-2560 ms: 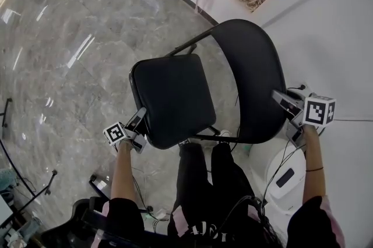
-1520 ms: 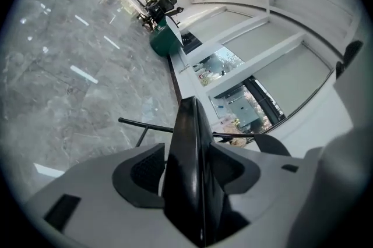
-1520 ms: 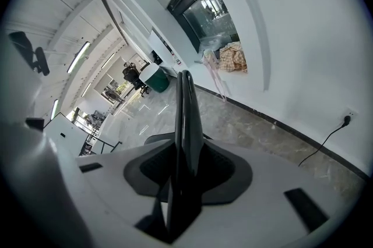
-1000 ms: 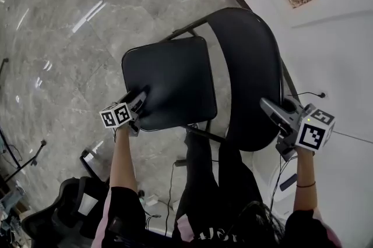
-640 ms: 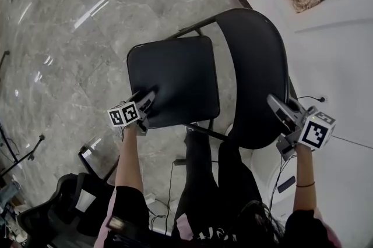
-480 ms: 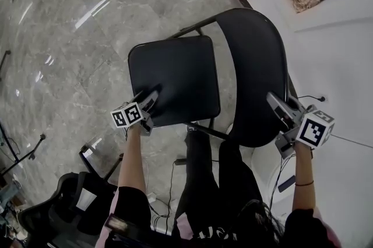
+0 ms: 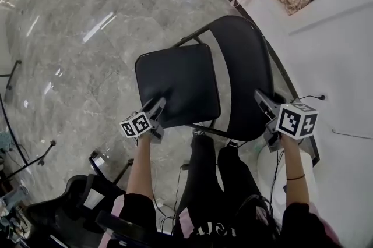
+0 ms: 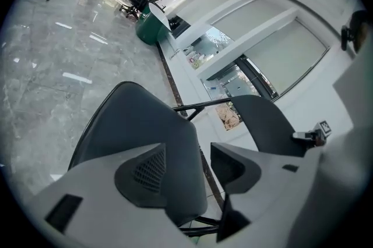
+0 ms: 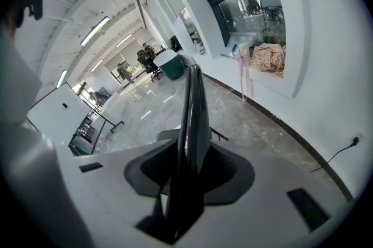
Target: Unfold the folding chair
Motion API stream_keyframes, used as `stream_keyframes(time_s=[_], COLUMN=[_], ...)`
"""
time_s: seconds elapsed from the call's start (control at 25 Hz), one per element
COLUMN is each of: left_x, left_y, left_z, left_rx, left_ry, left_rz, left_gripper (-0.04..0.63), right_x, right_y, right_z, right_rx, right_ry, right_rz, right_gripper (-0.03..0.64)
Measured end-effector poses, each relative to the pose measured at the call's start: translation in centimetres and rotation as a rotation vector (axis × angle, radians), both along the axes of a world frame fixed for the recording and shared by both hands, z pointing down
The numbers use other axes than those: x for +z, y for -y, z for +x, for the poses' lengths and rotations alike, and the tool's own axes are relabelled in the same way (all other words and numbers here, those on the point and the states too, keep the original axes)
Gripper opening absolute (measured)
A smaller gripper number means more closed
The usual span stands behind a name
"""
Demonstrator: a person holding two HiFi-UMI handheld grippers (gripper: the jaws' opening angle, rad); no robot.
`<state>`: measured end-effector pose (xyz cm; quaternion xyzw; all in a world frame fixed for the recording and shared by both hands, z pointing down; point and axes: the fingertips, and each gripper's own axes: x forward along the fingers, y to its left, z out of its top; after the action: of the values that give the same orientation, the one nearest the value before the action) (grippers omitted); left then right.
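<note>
While the black folding chair (image 7: pixel 201 75) stands opened on the grey marble floor (image 7: pixel 76 66) just in front of the person, its seat (image 7: pixel 178 84) lies near level and reaches left toward the open hall. Its backrest (image 7: pixel 239 78) rises at the right, broad side running away from the person. The left gripper (image 7: pixel 158 106) sits at the seat's near corner, jaws apart though just closing, the corner unpinched in the gap. The right gripper (image 7: pixel 259 98) is clamped on the backrest's near edge, its jaws just eased slightly wider.
</note>
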<state>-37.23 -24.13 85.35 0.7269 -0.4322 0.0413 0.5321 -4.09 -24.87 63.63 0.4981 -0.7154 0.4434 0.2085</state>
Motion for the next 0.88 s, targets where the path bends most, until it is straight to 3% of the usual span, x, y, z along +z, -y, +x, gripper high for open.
stream_keyframes(time_s=[0.16, 0.32, 0.6, 0.88], left_x=[-3.8, -7.2, -11.9, -18.9], left_y=[-1.2, -3.0, -7.3, -7.3], left_z=[0.5, 0.2, 2.3, 5.4], left_rx=[-0.037, -0.058, 0.042, 0.083], left_ry=[-0.027, -0.034, -0.048, -0.061], left_rz=[0.028, 0.057, 0.064, 0.152], left_gripper=[0.229, 0.229, 0.229, 0.203], right_x=[-0.2, -1.2, -6.3, -10.8], right_y=[-0.2, -0.5, -3.6, -7.4], right_z=[0.7, 1.4, 3.6, 2.8], right_rx=[0.020, 0.048, 0.031, 0.007], right_ry=[-0.064, -0.084, -0.102, -0.122], right_rz=[-0.037, -0.010, 0.042, 0.119], right_gripper=[0.120, 0.137, 0.143, 0.141])
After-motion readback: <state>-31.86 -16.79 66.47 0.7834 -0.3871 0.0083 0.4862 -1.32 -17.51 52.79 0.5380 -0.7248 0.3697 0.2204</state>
